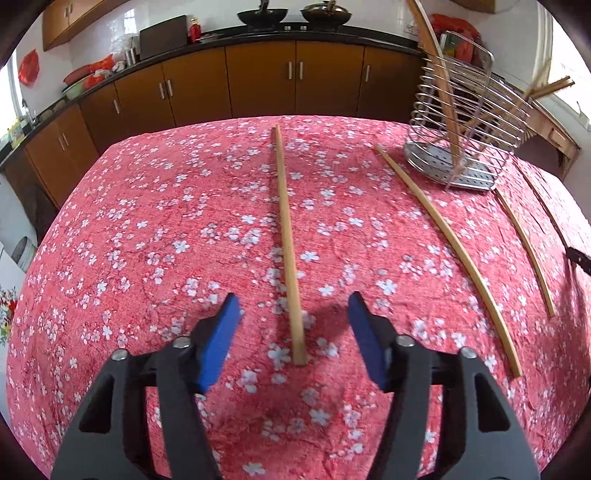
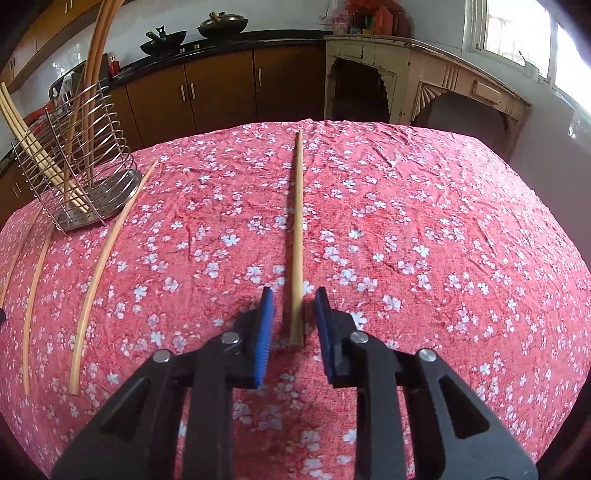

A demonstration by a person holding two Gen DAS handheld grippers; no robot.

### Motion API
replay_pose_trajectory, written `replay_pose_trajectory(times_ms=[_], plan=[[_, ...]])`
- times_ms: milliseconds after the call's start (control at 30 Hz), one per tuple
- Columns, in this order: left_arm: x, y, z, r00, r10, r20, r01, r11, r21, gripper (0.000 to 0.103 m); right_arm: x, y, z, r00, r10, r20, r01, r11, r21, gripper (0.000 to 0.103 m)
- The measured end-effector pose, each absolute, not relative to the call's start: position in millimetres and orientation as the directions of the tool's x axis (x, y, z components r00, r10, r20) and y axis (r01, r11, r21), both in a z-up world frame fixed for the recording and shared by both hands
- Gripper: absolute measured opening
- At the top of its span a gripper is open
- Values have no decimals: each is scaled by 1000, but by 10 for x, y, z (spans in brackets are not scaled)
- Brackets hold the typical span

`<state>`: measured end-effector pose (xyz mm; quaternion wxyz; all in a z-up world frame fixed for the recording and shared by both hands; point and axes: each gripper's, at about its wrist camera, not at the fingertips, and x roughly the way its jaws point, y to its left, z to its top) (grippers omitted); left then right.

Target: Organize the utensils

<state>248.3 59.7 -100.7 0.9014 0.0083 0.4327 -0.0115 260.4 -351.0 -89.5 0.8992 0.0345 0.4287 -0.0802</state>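
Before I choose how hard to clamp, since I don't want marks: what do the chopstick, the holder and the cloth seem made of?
Chopstick: looks like bamboo or light wood, matte tan, no gloss.
Holder: apparently stainless steel, shiny silver wire rings over a perforated base.
Cloth: woven fabric, probably cotton, red with a white flower print, creased and dull.

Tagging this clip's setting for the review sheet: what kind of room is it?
Most likely a home kitchen. Brown cabinets run under a dark counter holding two woks, and a table with a floral cloth carries a wire utensil holder with chopsticks lying around it.
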Motion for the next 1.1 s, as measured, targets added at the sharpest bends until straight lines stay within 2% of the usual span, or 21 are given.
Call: replay_pose_trajectory(times_ms=[33, 100, 133, 200, 233, 367, 533, 767, 1100], plan=[[2454, 562, -1001, 628, -16, -778, 39, 999, 10, 49, 2603, -3508, -892, 619, -116, -777, 175, 985, -7, 17], [2434, 508, -999, 630, -21, -777, 46, 999, 10, 35, 2586, -3514, -888, 620, -108, -777, 174, 985, 3, 10], [2422, 496, -995, 632, -20, -775, 42, 999, 8, 30, 2575, -3520, -885, 622, -102, -777, 175, 985, 11, 9], [2420, 495, -992, 633, -21, -774, 36, 999, 2, 13, 2563, -3529, -889, 624, -94, -776, 175, 984, 22, 8], [2423, 494, -993, 632, -24, -774, 33, 999, -4, 9, 2556, -3539, -884, 626, -87, -775, 176, 984, 32, 8], [2395, 570, -965, 617, -71, -784, 27, 997, -69, 7, 2464, -3573, -841, 642, -75, -763, 178, 983, 53, 7], [2222, 655, -748, 670, -79, -738, 30, 996, -80, 7, 2263, -3549, -557, 702, -80, -707, 160, 986, 48, 7], [2038, 683, -312, 758, -87, -646, 46, 996, -80, 7, 2082, -3502, -120, 775, -73, -628, 136, 989, 52, 7], [2048, 754, 304, 864, -88, -495, 32, 992, -121, 7, 1999, -3458, 594, 882, -72, -466, 115, 991, 63, 7]])
